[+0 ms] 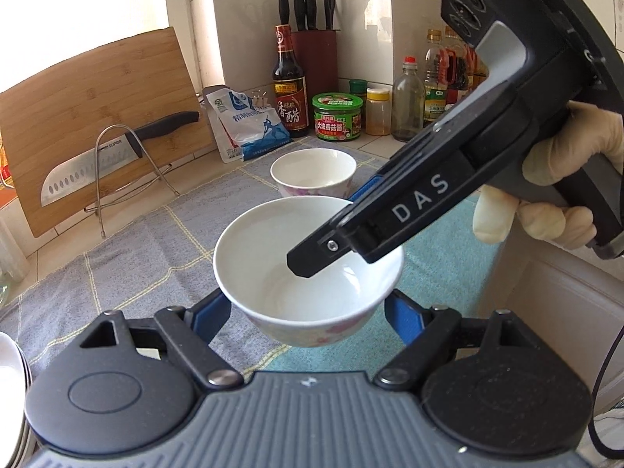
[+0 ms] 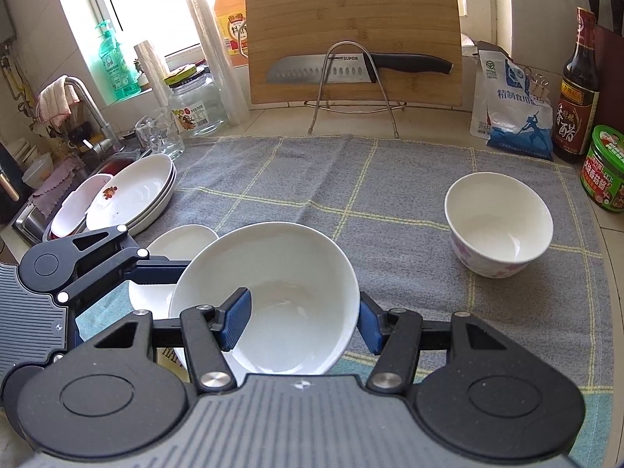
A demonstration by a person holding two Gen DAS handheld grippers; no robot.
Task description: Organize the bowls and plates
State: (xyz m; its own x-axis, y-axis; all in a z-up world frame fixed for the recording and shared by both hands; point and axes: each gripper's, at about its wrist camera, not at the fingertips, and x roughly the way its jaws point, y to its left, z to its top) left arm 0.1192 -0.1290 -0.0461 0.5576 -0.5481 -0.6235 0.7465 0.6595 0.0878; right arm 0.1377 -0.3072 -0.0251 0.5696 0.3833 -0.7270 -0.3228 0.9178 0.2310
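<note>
**Bowl held by both grippers above the cloth; second bowl and plates not yet stacked**

Left wrist view: the left gripper (image 1: 308, 312) has its jaws set about half wide, blue pads against the outer wall of the lifted bowl (image 1: 273, 265), a glossy white round porcelain piece with faint pink flowers outside; the right gripper (image 1: 353, 230) comes in from 2 o'clock, one finger inside the bowl. A matching second bowl (image 1: 312, 171) stands at 12 o'clock on the grey checked cloth (image 1: 128, 261), soft and woven. Right wrist view: the right gripper's jaws are nearly closed, pinching the bowl's thin rim. Stacked plates (image 2: 136, 195), smooth and shallow, sit at 10 o'clock by the sink. Judging by this, sorting is partway: bowls remain unnested.
</note>
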